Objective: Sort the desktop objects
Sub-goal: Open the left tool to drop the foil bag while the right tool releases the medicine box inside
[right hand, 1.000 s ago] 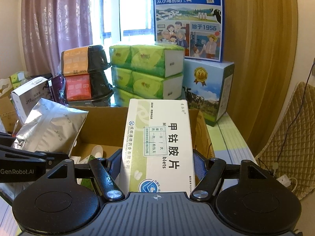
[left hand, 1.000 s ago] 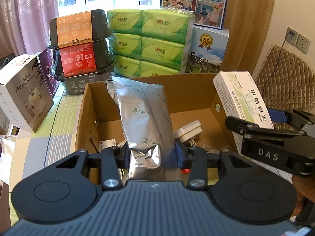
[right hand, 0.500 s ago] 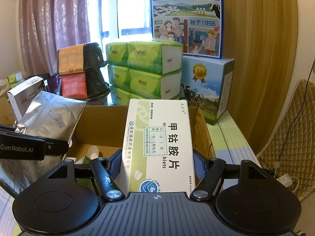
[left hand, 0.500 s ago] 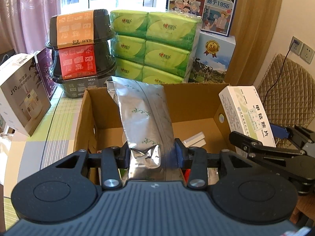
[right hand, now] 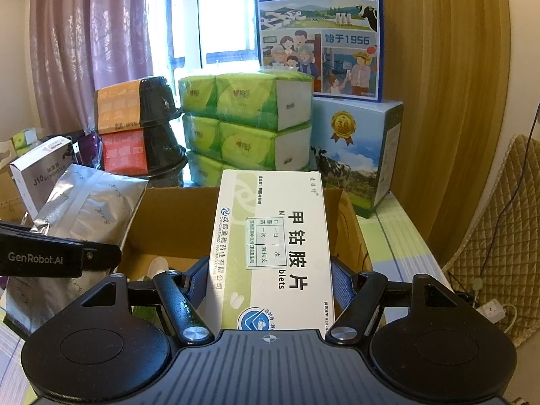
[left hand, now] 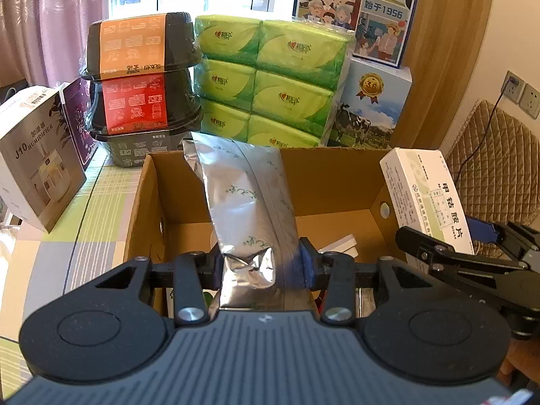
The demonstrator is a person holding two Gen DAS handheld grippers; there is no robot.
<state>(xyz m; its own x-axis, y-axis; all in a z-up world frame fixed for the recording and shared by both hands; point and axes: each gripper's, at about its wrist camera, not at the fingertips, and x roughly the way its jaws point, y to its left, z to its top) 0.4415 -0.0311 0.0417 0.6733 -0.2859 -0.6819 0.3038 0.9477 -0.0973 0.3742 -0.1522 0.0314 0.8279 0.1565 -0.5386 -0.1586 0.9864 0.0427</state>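
A silver foil pouch [left hand: 246, 209] stands upright between the fingers of my left gripper [left hand: 261, 265], which is shut on its crumpled lower end, above the open cardboard box [left hand: 337, 175]. My right gripper [right hand: 270, 283] is shut on a white and green medicine box [right hand: 270, 236], held above the box's right side. In the left wrist view that medicine box [left hand: 425, 195] and the right gripper [left hand: 472, 246] appear at the right. The right wrist view shows the foil pouch [right hand: 91, 202] and the left gripper's black body [right hand: 50, 256] at the left. Small white items [left hand: 341, 246] lie on the box floor.
Behind the cardboard box stand green tissue packs [left hand: 270, 77], stacked black food bowls [left hand: 141, 77] and blue milk cartons [left hand: 371, 101]. A white humidifier box [left hand: 33, 168] sits at the left on the striped tablecloth [left hand: 84, 222]. A quilted chair [left hand: 496, 168] is at the right.
Both grippers have drawn back and risen a little from the box with their loads still held. The box floor is less exposed in the left wrist view.
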